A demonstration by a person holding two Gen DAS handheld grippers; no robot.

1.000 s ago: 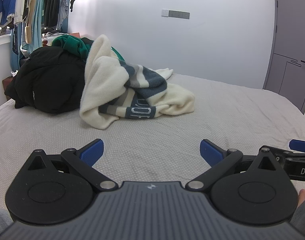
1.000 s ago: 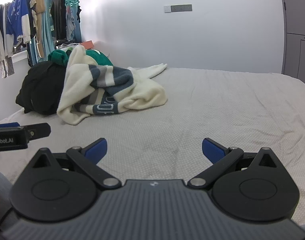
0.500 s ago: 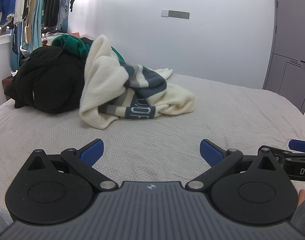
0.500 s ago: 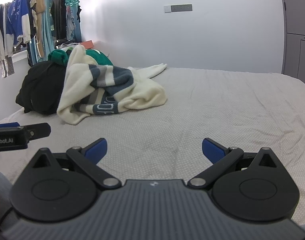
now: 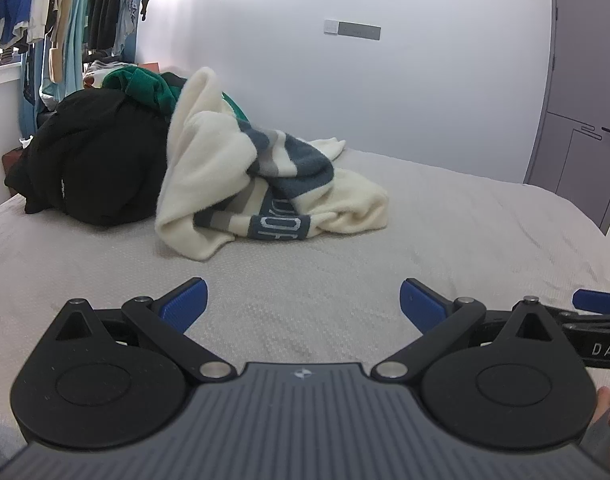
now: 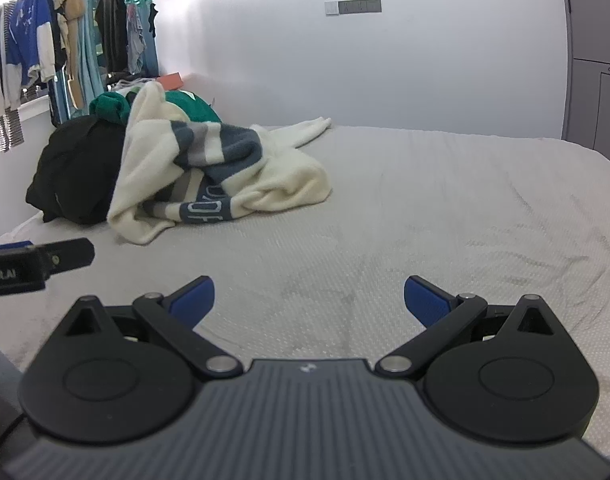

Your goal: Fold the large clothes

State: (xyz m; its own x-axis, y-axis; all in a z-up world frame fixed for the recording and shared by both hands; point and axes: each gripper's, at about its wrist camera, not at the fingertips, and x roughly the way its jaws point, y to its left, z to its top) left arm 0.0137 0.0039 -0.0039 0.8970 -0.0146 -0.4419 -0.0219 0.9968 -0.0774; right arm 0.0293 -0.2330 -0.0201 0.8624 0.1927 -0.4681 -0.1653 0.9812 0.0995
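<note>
Clothes first: nothing folded yet, we're at the very start. Nearest us, left gripper (image 5: 303,300) w/ jaws spread wide, nothing in them; right gripper (image 6: 309,298) likewise released, empty, both low over bare bed (image 6: 445,220). Further out, the cream striped sweater (image 5: 233,168) lies crumpled mid-bed, well apart from both claws. Behind it, touching, a black garment (image 5: 93,160) and a green one (image 5: 145,84) on top. Farthest back, hanging clothes (image 6: 33,40) by the wall. All folding's left, we reckon sweater goes first.
</note>
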